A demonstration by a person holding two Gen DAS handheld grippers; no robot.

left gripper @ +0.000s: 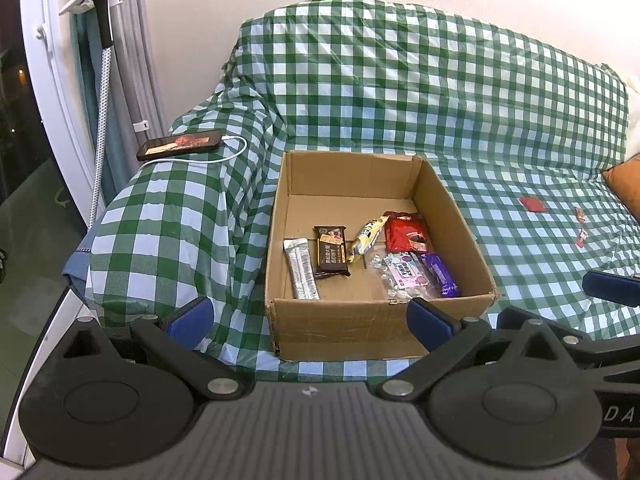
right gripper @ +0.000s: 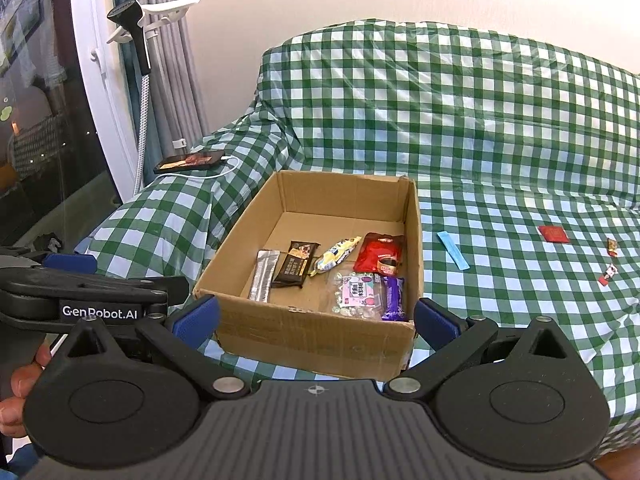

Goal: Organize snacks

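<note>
Both the left gripper [left gripper: 308, 320] and right gripper [right gripper: 316, 320] are held spread and empty before the cardboard box [right gripper: 320, 340]; the blue stick [right gripper: 453, 249], flat at 2 o'clock, could be missed by the pads.

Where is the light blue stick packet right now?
In the right wrist view, the light blue stick packet lies on the checked cloth, just right of the cardboard box, outside it.

Green-white checked cover [left gripper: 440, 92] draped over sofa; phone [left gripper: 180, 145] on left armrest, white cable [left gripper: 224, 156] plugged in; garment steamer [right gripper: 130, 20] beside grey curtain [right gripper: 168, 64]; orange cushion [left gripper: 626, 188] at right edge.
</note>
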